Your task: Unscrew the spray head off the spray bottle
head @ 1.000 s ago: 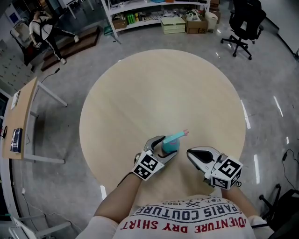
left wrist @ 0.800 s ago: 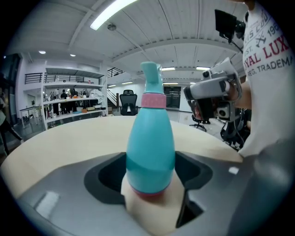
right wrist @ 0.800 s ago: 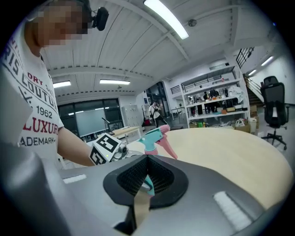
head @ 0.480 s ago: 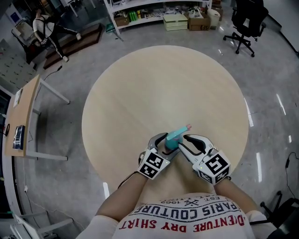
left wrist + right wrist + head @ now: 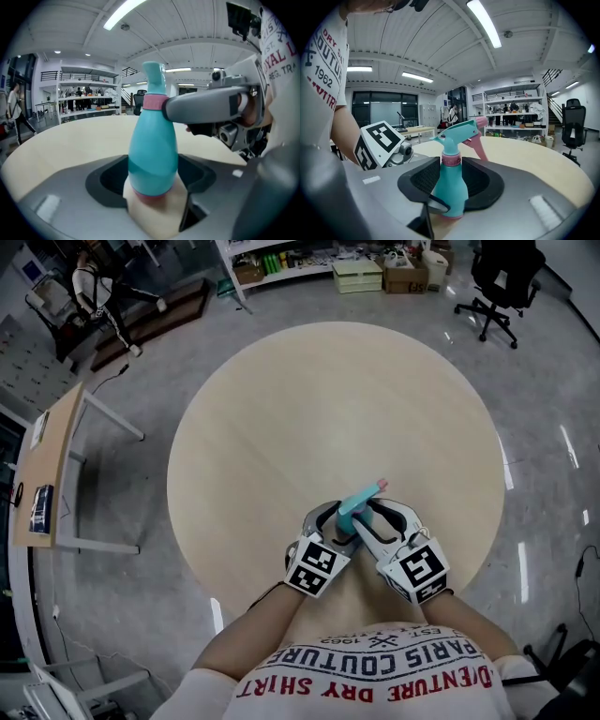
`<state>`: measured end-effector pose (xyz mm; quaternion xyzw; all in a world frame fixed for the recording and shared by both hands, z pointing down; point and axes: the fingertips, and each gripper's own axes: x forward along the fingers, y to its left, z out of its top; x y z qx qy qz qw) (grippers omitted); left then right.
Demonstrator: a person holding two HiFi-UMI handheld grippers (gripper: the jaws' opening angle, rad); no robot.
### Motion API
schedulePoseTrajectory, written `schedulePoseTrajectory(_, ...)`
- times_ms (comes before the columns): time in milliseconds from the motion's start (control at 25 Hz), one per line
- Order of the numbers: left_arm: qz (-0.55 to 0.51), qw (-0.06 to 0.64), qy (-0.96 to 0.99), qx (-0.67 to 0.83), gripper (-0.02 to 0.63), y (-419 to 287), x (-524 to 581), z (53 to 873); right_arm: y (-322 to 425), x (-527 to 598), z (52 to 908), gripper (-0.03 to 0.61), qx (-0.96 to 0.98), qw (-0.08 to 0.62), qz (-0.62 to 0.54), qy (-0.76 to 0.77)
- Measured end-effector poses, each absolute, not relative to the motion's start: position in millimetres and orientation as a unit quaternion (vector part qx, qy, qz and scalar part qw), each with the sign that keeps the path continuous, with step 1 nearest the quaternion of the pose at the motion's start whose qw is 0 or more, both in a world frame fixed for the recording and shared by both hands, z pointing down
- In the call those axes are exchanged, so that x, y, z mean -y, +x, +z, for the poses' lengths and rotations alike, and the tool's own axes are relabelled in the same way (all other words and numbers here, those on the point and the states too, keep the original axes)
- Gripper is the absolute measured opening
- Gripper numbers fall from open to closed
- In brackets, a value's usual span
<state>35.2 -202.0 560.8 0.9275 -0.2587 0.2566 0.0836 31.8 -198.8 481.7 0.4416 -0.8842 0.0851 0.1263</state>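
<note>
Bottle [image 5: 152,154]: standing upright near the desk's [image 5: 309,409] near edge, just in front of the person, base resting on the desk top.
Long axis: running vertically; the head [image 5: 457,131] is sitting on top, its nozzle pointing away toward the far edge and a little to the right.
Left gripper [image 5: 335,525]: coming in from the near edge on the left side, jaws clamping the bottle low on its body and bracing it.
Right gripper [image 5: 375,514]: coming in from the near edge on the right side, jaws pressing in on the pink collar [image 5: 451,159] under the head; in the left gripper view one jaw is touching that collar.
Bottle against the grippers: sitting between both pairs of jaws at once, left low, right high, the two grippers lying side by side and nearly touching.
Key relation: the twist axis is lining up with the upright bottle, so the right gripper is probably going to have to turn about that vertical line while the left one is holding the body steady.
Nearer hand: both are equally near; the right one is sitting at the head.
</note>
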Motion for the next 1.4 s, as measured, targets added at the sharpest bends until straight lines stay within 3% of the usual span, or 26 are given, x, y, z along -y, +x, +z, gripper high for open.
schedulePoseTrajectory(520,0.270,0.043,0.933,0.235,0.322,33,199,560,30,195,480,0.123,0.912,0.144,0.082,0.376)
schedulePoseTrajectory(960,0.291,0.016,0.954,0.067,0.322,24,185,563,24,182,479,0.104,0.963,0.175,0.069,0.193)
schedulePoseTrajectory(1400,0.267,0.068,0.927,0.253,0.324,27,188,562,19,184,476,0.172,0.920,0.107,0.076,0.368)
